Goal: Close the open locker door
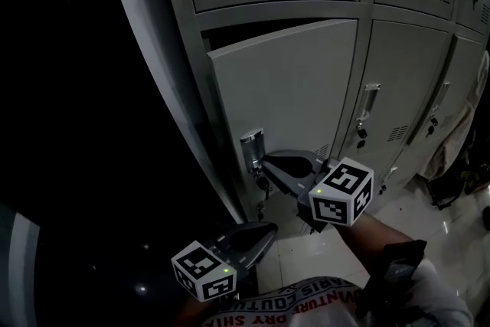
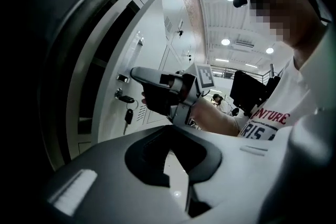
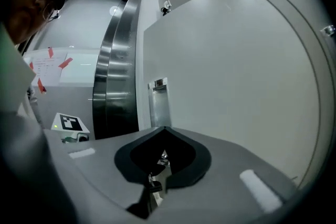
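Observation:
The grey locker door (image 1: 291,88) stands ajar, with a dark gap (image 1: 253,31) along its top edge. It carries a metal handle plate (image 1: 253,148) and a lock with a key hanging from it (image 1: 264,186). My right gripper (image 1: 268,160) is shut, its tip at the door face right beside the lock; in the right gripper view the door (image 3: 236,76) and handle plate (image 3: 159,99) fill the frame. My left gripper (image 1: 268,229) is lower, shut and empty, apart from the door. The left gripper view shows the right gripper (image 2: 140,74) by the lock and key (image 2: 127,115).
Closed lockers (image 1: 398,73) continue to the right and above. A dark steel column (image 1: 138,88) runs down the left of the locker bank. Pale tiled floor (image 1: 306,264) lies below, and a cloth bundle (image 1: 459,142) hangs at far right.

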A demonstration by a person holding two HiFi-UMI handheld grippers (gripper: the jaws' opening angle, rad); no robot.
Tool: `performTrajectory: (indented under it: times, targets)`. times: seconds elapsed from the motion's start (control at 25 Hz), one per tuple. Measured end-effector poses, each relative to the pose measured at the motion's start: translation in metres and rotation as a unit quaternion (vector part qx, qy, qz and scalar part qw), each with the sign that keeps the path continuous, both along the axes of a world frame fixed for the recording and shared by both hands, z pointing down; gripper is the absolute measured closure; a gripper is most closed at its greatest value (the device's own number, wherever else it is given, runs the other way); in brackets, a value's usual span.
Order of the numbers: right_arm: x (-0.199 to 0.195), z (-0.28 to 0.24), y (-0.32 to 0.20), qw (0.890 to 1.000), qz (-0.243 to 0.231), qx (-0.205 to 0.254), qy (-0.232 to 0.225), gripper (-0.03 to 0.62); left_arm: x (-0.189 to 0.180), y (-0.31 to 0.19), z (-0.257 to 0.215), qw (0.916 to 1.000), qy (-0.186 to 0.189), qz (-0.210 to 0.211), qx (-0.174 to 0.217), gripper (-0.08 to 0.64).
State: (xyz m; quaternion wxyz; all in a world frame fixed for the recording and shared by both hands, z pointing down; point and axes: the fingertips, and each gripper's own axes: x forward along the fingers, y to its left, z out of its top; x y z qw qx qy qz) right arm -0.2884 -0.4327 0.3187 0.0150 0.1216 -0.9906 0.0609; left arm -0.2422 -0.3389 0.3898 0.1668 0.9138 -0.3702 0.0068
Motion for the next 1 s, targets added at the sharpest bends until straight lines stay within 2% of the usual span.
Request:
performTrajectory:
  times: [0.16, 0.4, 0.56, 0.72, 0.84, 1.0]
  targets:
    - [-0.018, -0.001, -0.023, 1.000, 0.015, 0.007, 0.006, 0.598, -0.004, -0.008, -0.007, 0.9999, -0.007, -0.004, 0.008, 0.555]
    - [-0.021, 0.006, -0.061, 0.998, 0.058, -0.020, -0.002, 0.600, 0.001, -0.007, -0.009, 0.9994, -0.029, 0.002, 0.020, 0.555]
    - [-0.021, 0.010, -0.076, 0.997, 0.074, -0.027, -0.004, 0.600, -0.002, -0.009, -0.009, 0.9994, -0.028, -0.004, 0.020, 0.555]
    - [-0.022, 0.012, -0.078, 0.996, 0.088, 0.017, 0.017, 0.598, 0.000, -0.007, -0.011, 0.9994, -0.029, -0.005, 0.018, 0.555]
    - [-0.019, 0.013, -0.071, 0.996, 0.087, 0.012, 0.015, 0.600, 0.003, -0.003, -0.012, 0.9993, -0.031, -0.007, 0.021, 0.555]
    - [-0.003, 0.016, -0.037, 0.998, 0.063, 0.007, 0.016, 0.600, 0.008, 0.007, -0.013, 0.9993, -0.025, -0.022, 0.017, 0.555]
